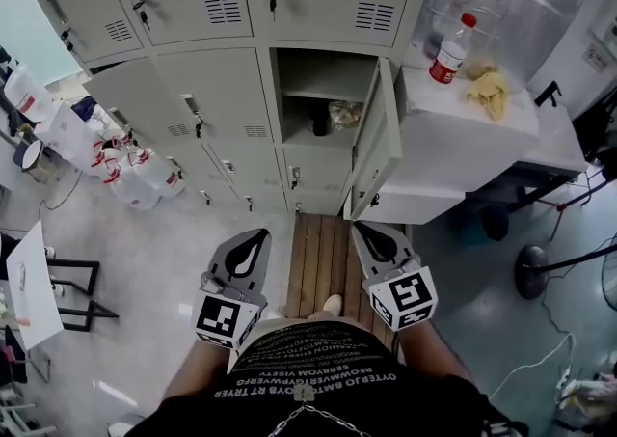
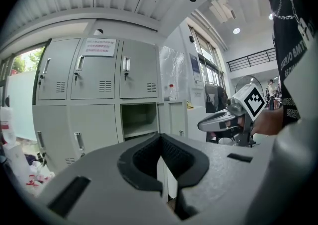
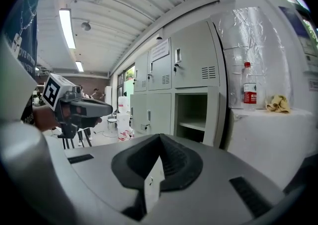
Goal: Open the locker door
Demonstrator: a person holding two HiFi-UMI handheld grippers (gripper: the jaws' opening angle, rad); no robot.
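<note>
head view: door (image 1: 378, 144) open at 12 o'clock; left gripper (image 1: 258, 235) at 7, right gripper (image 1: 363, 230) at 5, both jaws together, empty

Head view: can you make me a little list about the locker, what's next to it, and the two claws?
Door: grey metal locker door, swung open
Inside: small things, too dim to name
Beside: red-capped clear plastic bottle, crumpled yellow cloth, on white table
Left claw: shut, empty
Right claw: shut, empty
</note>
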